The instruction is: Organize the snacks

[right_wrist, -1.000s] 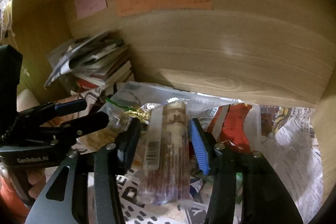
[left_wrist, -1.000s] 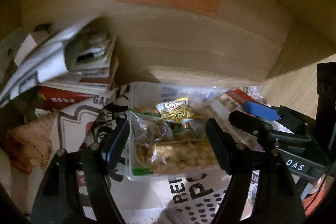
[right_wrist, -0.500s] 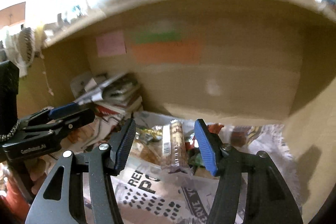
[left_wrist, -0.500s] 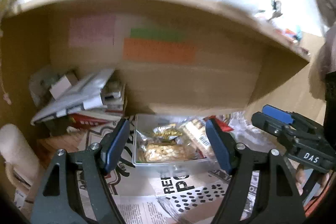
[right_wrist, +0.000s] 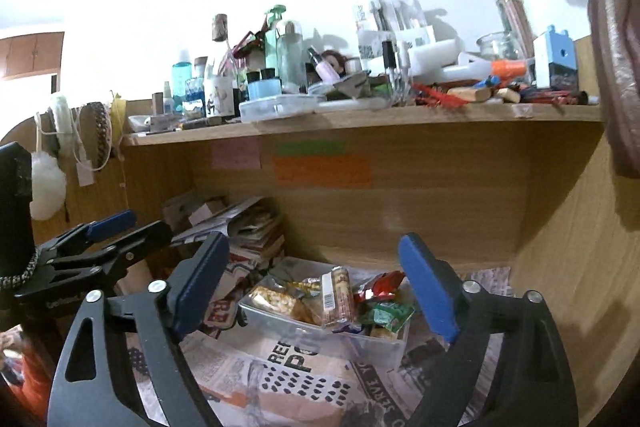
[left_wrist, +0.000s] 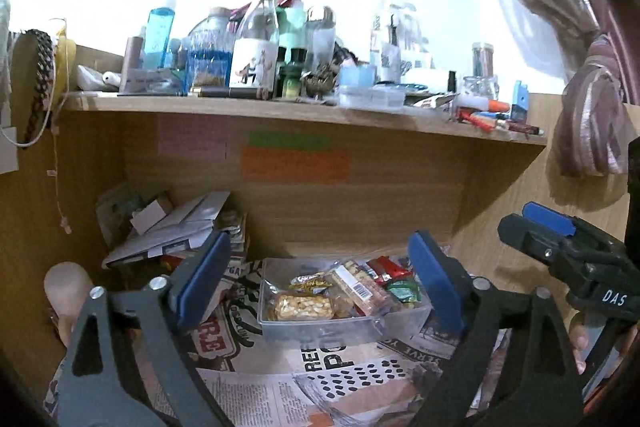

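Observation:
A clear plastic container sits on newspaper inside a wooden cubby. It holds several snack packets: a peanut bar, a long biscuit pack with a barcode, a yellow packet, red and green wrappers. My left gripper is open and empty, held back in front of the container. My right gripper is also open and empty, back from the container. Each shows in the other's view: right, left.
A stack of books and papers lies at the cubby's left. Coloured notes stick to the back wall. The shelf above is crowded with bottles, jars and pens. Newspaper lines the cubby floor. A curtain hangs at right.
Both grippers have pulled back and tilted up from the container. The right gripper let go of the long biscuit pack, which now lies in the container. The upper shelf has come into view.

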The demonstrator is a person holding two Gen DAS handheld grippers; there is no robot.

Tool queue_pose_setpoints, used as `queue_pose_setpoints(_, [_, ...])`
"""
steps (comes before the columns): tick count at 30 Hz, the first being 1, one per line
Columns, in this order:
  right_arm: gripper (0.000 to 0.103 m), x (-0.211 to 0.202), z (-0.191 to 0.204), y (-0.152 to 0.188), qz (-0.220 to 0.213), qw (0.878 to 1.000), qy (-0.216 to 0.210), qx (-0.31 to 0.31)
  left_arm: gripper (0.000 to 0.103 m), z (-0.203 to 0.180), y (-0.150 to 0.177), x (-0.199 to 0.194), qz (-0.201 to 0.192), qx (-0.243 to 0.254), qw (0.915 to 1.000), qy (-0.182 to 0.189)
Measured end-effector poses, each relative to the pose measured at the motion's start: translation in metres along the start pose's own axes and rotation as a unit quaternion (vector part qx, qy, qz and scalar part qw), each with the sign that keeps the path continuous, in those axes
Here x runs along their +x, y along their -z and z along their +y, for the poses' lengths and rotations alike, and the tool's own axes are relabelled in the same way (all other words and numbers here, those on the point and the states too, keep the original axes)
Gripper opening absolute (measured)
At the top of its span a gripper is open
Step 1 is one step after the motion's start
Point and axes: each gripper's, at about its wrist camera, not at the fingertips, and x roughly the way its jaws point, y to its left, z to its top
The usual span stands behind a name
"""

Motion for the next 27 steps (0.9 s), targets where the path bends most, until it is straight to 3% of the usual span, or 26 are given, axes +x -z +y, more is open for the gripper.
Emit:
queue_pose_setpoints(6, [0.103,-0.011,0.002,0.004,-0.01,1.0,0.005,0.002,0.098,-0.009,0.0,-0.01,-0.01,0.014,0.9998,-0.008])
queue_pose_setpoints(27, [0.103,-0.015,-0.009,0.013,-0.006,1.0,0.025,0.016,0.103,-0.016,0.008,-0.01,-0.007,0.022,0.9997,-0.008])
